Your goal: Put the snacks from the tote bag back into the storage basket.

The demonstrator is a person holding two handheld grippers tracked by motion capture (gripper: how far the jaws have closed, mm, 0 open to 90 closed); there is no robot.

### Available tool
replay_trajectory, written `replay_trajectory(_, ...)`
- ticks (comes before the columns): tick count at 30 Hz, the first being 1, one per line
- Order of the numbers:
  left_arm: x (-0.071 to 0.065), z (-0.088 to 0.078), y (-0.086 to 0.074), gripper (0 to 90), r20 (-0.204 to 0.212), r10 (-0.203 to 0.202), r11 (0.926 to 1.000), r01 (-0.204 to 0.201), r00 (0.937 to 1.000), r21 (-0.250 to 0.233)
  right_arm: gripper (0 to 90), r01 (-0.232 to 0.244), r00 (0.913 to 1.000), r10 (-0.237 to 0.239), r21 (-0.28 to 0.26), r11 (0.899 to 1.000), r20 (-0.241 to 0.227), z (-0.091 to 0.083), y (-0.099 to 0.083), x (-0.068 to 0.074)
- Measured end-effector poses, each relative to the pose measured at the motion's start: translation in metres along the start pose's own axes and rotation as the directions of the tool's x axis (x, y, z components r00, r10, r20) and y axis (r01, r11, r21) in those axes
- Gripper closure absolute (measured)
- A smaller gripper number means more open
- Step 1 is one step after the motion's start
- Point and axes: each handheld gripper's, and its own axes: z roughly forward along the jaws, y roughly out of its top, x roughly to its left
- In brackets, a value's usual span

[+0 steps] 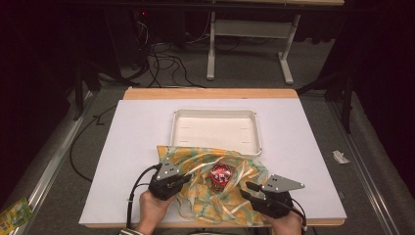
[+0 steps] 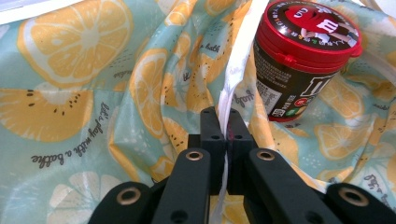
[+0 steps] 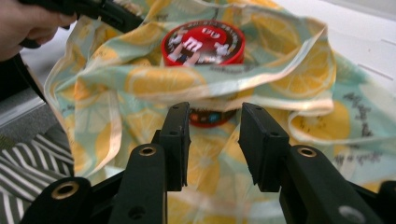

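Table edges: the white-covered table (image 1: 142, 142) with a wooden rim is seen bare to the left and right of the work; the cloth's near hem lies close to the table's near edge.
Cloth: a thin, crumpled pale-green cloth bag printed with orange slices (image 1: 205, 196), with white ribbon edging, is spread in loose folds between the two grippers.
Canister: a round dark candy canister with a red lid (image 1: 220, 175) is stood upright in the middle of the bag, near the tray's front wall; in the right gripper view (image 3: 203, 43) a raised fold covers part of its side.
Left gripper: the left gripper (image 2: 227, 128) is shut tight on the bag's white edging strip (image 2: 237, 70), which is drawn up taut just beside the canister (image 2: 299, 60).
Right gripper: the right gripper (image 3: 214, 140) is held with jaws parted and nothing between them, just short of the bag's near fold.
Surroundings: a shallow white rectangular plastic tray (image 1: 215, 115) is set behind the bag, its front rim overlapped by cloth.
Obstructions: the raised folds and ribbon loops stand around the canister.
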Motion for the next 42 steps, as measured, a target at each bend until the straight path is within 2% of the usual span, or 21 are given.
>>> replay_trajectory(3,0.000,0.000,-0.001,89.4,0.001,-0.001,1.0000,0.001,1.0000,0.002,61.9,-0.010,0.9983,0.009,0.010,1.000,0.058,-0.003,-0.006,0.000)
replay_trajectory(7,0.000,0.000,-0.001,89.4,0.000,-0.002,1.0000,0.002,1.0000,-0.002,59.9,-0.053,0.9954,0.052,0.017,0.998,0.081,-0.007,-0.011,-0.007)
replay_trajectory(10,0.000,-0.002,-0.001,89.4,-0.002,0.000,1.0000,0.000,1.0000,-0.002,56.3,-0.061,0.9929,0.058,0.027,0.998,0.104,-0.009,-0.016,-0.010)
replay_trajectory(15,0.000,-0.002,-0.001,89.4,-0.004,-0.004,1.0000,0.004,1.0000,-0.005,50.9,-0.101,0.9807,0.095,0.024,0.995,0.171,-0.013,-0.022,-0.017)
replay_trajectory(19,0.001,-0.003,-0.002,89.4,-0.007,-0.002,1.0000,0.002,1.0000,-0.004,49.2,-0.153,0.9663,0.149,0.001,0.988,0.210,-0.016,-0.025,-0.027)
replay_trajectory(22,0.001,-0.003,-0.002,89.4,-0.007,-0.006,1.0000,0.006,1.0000,-0.006,48.5,-0.183,0.9607,0.181,-0.009,0.983,0.211,-0.015,-0.024,-0.034)
replay_trajectory(26,0.000,-0.002,-0.002,89.4,-0.006,-0.003,1.0000,0.003,1.0000,-0.006,48.9,-0.199,0.9580,0.194,0.004,0.980,0.211,-0.010,-0.020,-0.039)
replay_trajectory(29,0.000,-0.003,-0.002,89.3,-0.010,-0.003,1.0000,0.003,0.9999,-0.008,53.4,-0.205,0.9570,0.197,0.013,0.979,0.213,-0.004,-0.018,-0.044)
replay_trajectory(32,0.001,-0.005,-0.002,89.2,-0.017,-0.002,0.9999,0.002,0.9998,-0.015,68.1,-0.206,0.9563,0.194,0.032,0.978,0.219,0.000,-0.018,-0.048)
replay_trajectory(33,0.002,-0.006,-0.002,89.1,-0.017,-0.003,0.9999,0.003,0.9998,-0.017,73.6,-0.196,0.9585,0.183,0.039,0.980,0.218,0.000,-0.018,-0.050)
replay_trajectory(37,0.002,-0.006,-0.002,88.7,-0.020,0.000,0.9998,0.000,0.9998,-0.022,89.6,-0.182,0.9604,0.168,0.042,0.982,0.222,-0.003,-0.018,-0.053)
replay_trajectory(42,0.000,-0.006,-0.002,87.8,-0.021,0.004,0.9997,-0.005,0.9998,-0.023,90.0,-0.176,0.9563,0.162,0.037,0.984,0.243,-0.008,-0.019,-0.060)
